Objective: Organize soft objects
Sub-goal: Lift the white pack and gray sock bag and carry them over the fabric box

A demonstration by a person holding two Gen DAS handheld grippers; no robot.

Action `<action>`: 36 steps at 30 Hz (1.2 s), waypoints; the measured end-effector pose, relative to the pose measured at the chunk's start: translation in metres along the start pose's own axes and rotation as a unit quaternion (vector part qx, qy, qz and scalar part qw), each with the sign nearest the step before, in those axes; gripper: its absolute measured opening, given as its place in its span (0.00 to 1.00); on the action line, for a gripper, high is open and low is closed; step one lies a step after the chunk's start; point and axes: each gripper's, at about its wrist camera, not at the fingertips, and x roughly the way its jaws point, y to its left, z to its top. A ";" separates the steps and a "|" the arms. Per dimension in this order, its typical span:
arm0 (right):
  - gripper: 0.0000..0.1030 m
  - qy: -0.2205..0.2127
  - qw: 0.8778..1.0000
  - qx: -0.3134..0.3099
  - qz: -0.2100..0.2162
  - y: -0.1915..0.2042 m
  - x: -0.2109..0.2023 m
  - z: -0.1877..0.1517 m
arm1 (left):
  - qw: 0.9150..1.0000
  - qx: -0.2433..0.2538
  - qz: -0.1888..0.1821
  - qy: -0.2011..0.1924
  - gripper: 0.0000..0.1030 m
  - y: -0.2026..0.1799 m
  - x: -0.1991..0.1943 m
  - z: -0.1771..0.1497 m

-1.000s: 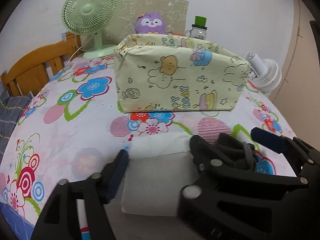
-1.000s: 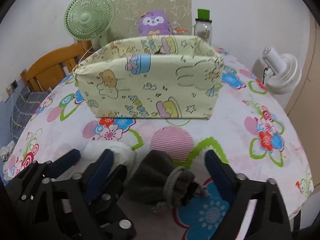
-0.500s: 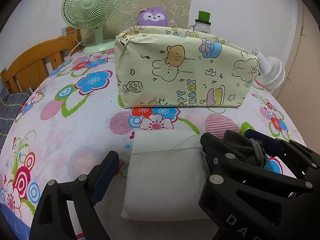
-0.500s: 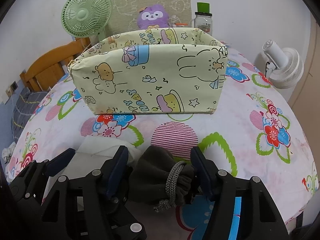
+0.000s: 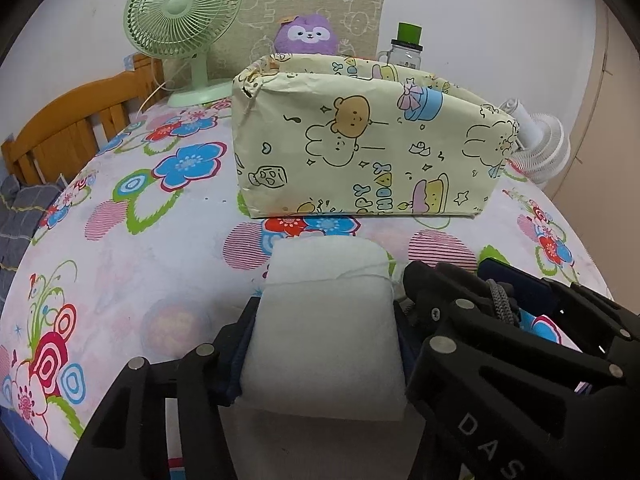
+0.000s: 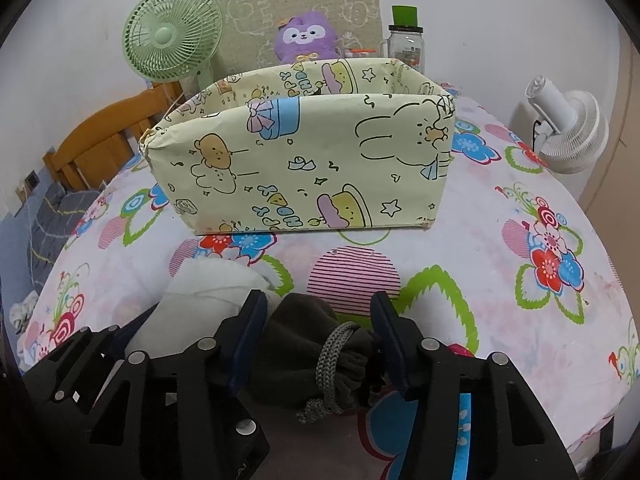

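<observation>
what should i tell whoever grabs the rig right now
Left gripper: shut on the white pad, low over the table.
Right gripper: shut on the dark pouch, beside the left one.
The box stands just ahead, open top; its inside is mostly hidden.
Done: both soft things gripped.
Left: carry each over the near wall, drop them in the box.

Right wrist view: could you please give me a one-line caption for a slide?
Right gripper closed on a dark drawstring pouch, facing the yellow cartoon-print box on the floral tablecloth.
</observation>
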 end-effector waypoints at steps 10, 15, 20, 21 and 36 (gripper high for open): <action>0.46 -0.008 1.000 0.009 0.000 -0.005 -0.004 0.003 | 1.000 0.005 0.004 -0.009 0.57 -0.006 -0.006 0.002; 0.45 -0.013 1.000 0.012 -0.001 -0.008 -0.007 0.006 | 1.000 0.006 0.001 -0.013 0.57 -0.008 -0.008 0.006; 0.44 -0.025 1.000 0.014 -0.001 -0.009 -0.015 0.012 | 1.000 0.007 0.001 -0.022 0.57 -0.011 -0.014 0.011; 0.44 -0.027 1.000 0.014 -0.001 -0.009 -0.016 0.013 | 1.000 0.007 0.000 -0.024 0.57 -0.011 -0.015 0.012; 0.44 -0.067 0.998 0.011 -0.003 -0.011 -0.049 0.039 | 0.998 0.010 -0.007 -0.061 0.57 -0.020 -0.044 0.037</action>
